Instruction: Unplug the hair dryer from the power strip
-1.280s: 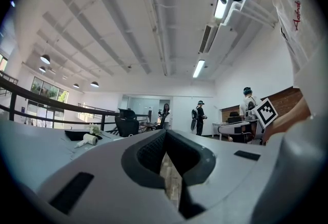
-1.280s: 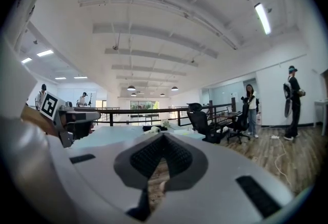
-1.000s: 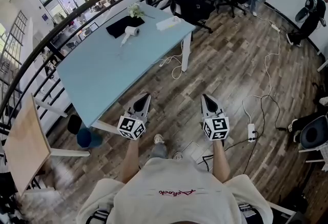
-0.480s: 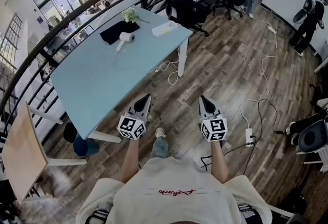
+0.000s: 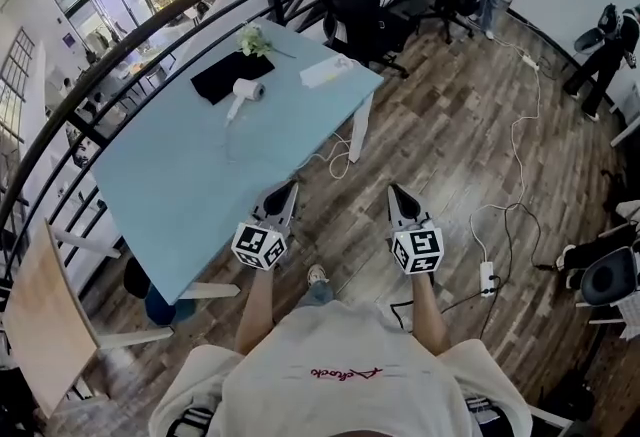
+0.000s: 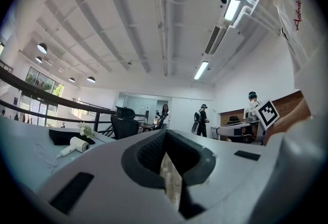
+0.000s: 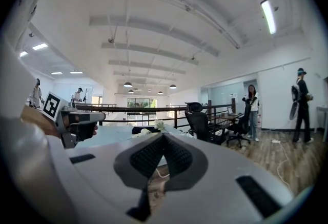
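A white hair dryer [image 5: 243,92] lies at the far end of the light blue table [image 5: 190,185], half on a black cloth [image 5: 230,75]; the left gripper view also shows the hair dryer [image 6: 76,145]. A white power strip [image 5: 327,72] rests at the table's far right corner, and a white cord [image 5: 336,157] loops down to the floor beside the table leg. My left gripper [image 5: 284,191] and right gripper [image 5: 399,195] are held level side by side over the wooden floor, well short of the dryer. Both are shut with nothing between the jaws.
A second power strip [image 5: 487,277] with cables lies on the floor at the right. Black office chairs [image 5: 360,5] stand beyond the table, and a curved black railing [image 5: 120,50] runs behind it. A wooden table [image 5: 45,310] is at the lower left. People stand at the far right.
The person has walked forward, so the table and hair dryer sit nearer and lower in the head view. Both grippers came along, still shut and side by side.
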`<action>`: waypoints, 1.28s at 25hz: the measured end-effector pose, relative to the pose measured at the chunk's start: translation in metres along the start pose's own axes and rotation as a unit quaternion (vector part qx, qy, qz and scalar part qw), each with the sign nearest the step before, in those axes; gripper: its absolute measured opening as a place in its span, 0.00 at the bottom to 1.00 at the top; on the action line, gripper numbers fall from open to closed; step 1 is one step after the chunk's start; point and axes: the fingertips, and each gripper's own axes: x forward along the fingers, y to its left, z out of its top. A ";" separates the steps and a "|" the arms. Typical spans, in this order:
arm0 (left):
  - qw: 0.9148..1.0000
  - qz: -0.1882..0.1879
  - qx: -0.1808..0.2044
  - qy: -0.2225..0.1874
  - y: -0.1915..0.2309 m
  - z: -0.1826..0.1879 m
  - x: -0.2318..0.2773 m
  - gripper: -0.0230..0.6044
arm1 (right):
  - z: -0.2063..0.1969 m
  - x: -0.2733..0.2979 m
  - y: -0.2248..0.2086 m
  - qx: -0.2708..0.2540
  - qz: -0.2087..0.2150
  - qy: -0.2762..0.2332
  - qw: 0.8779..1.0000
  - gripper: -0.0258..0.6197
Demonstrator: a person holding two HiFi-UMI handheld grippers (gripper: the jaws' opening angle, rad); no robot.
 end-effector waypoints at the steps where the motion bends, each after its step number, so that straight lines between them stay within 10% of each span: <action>1: 1.000 -0.001 0.000 -0.001 0.009 0.002 0.004 0.05 | 0.003 0.010 0.001 -0.002 -0.001 0.000 1.000 0.07; 32: 0.999 -0.044 -0.019 0.016 0.156 -0.020 0.122 0.05 | 0.005 0.190 -0.021 0.007 -0.030 0.013 0.999 0.07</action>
